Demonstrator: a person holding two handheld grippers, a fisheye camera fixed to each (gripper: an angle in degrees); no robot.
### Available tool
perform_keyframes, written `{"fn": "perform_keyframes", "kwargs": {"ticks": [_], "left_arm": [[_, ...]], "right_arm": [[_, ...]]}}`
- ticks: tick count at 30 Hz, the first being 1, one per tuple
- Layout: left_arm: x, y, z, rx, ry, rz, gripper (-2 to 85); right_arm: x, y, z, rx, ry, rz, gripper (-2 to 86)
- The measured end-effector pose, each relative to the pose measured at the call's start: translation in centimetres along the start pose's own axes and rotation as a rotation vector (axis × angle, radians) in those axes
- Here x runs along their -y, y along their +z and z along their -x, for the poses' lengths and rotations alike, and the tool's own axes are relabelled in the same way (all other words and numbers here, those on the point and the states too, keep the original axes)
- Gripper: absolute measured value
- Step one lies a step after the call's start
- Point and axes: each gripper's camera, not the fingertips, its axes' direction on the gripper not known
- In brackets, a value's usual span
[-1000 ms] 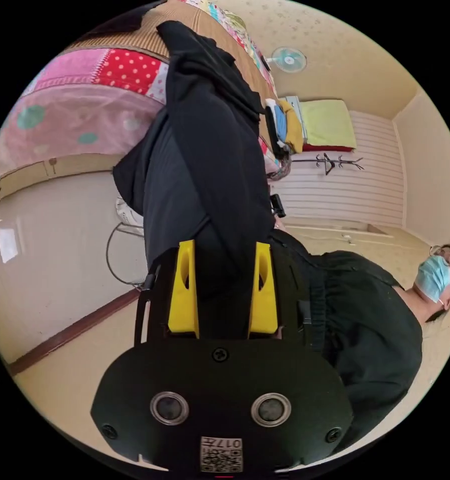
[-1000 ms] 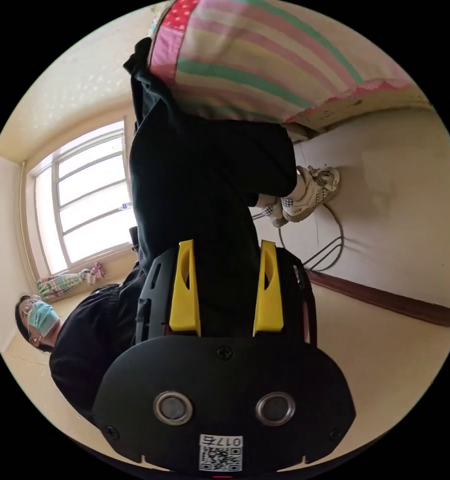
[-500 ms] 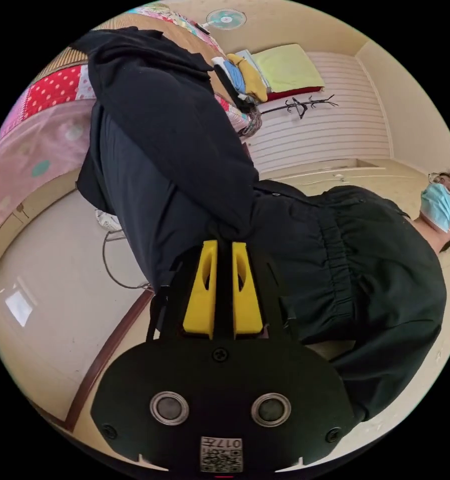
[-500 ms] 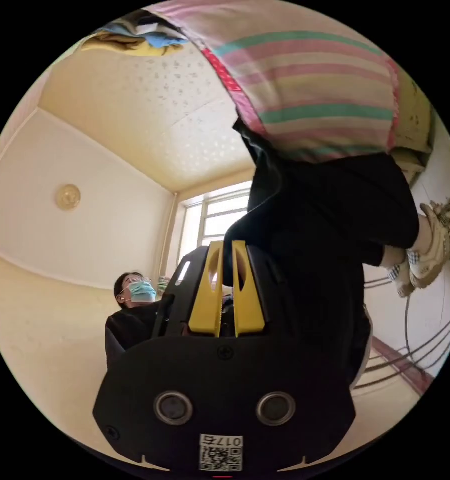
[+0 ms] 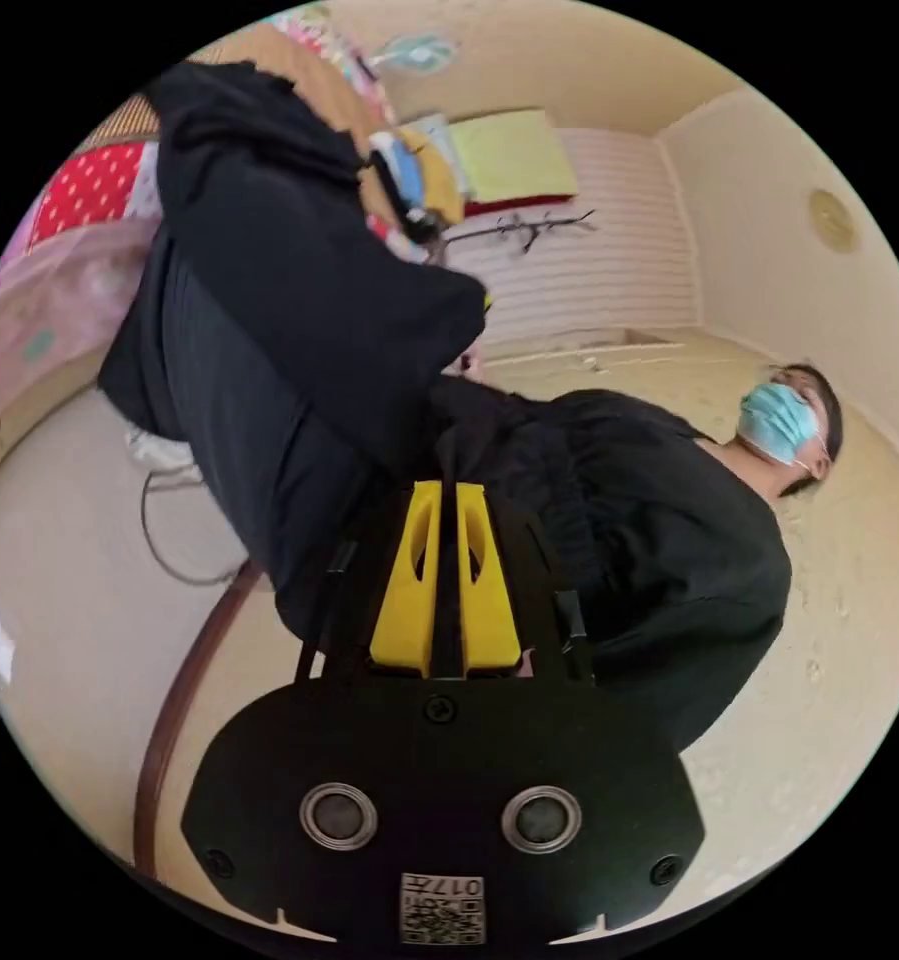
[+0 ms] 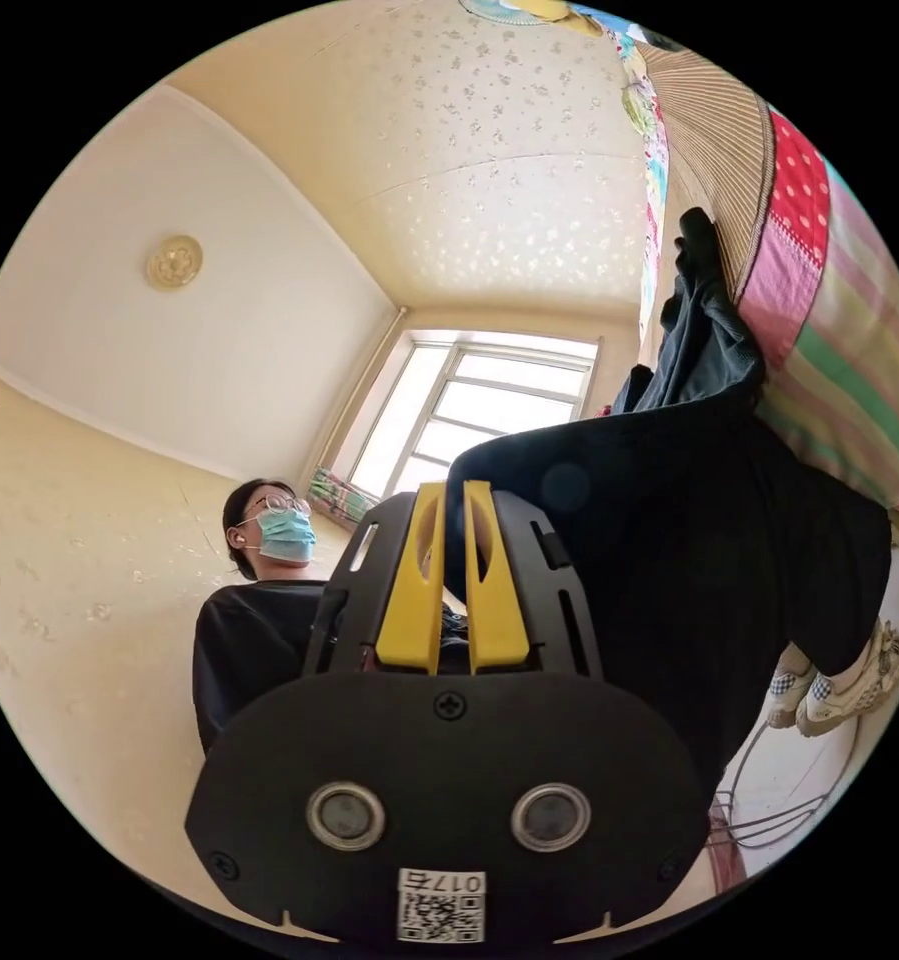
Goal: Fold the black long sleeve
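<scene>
The black long sleeve [image 5: 299, 300] hangs off the edge of a bed and runs down to my left gripper [image 5: 447, 490], whose yellow jaws are shut on a fold of it. In the right gripper view the same garment [image 6: 689, 560] drapes from the bed's edge across to my right gripper [image 6: 454, 490], also shut on the cloth. The far end of the garment lies up on the bed. Behind both grippers stands a person [image 5: 669, 520] in a black top and a face mask [image 6: 269, 580].
The bed carries a striped and dotted quilt [image 6: 829, 330] and a woven mat [image 6: 714, 130]. Folded clothes [image 5: 419, 170] are piled at its far end. Shoes [image 6: 839, 680] and a cable loop [image 5: 169, 540] lie on the floor. A window [image 6: 469, 410] is behind the person.
A second ago both grippers stood open around the cloth; they have shut on it and lifted it. Both cameras have swung, the right one up toward the ceiling and window.
</scene>
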Motion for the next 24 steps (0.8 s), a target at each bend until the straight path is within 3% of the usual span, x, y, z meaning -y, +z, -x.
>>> {"fn": "perform_keyframes", "kwargs": {"ticks": [1,3,5,10,15,21,24], "left_arm": [[0.3,1.2,1.2,0.145,-0.132,0.112,7.6],[0.2,1.5,2.4,0.319,-0.260,0.162,13.3],[0.0,0.5,3.0,0.296,-0.324,0.084,15.5],[0.7,-0.8,2.2,0.015,-0.256,-0.372,15.3],[4.1,3.0,1.8,0.153,-0.293,-0.323,15.8],[2.1,-1.9,0.4,0.168,-0.298,-0.652,15.0],[4.6,0.0,1.1,0.156,-0.317,-0.484,17.0]], "right_arm": [[-0.3,-0.3,0.0,-0.001,0.013,-0.002,3.1],[-1.1,-1.0,-0.1,0.007,0.024,-0.022,3.1],[-2.4,-1.9,-0.3,0.018,0.035,-0.056,3.1],[-4.7,-3.1,-1.2,0.048,0.056,-0.125,3.1],[-5.2,-2.8,-1.7,0.076,0.054,-0.133,3.0],[-4.8,-2.2,-1.2,0.043,0.044,-0.086,3.0],[-5.4,-2.3,-1.9,0.049,0.059,-0.101,3.0]]}}
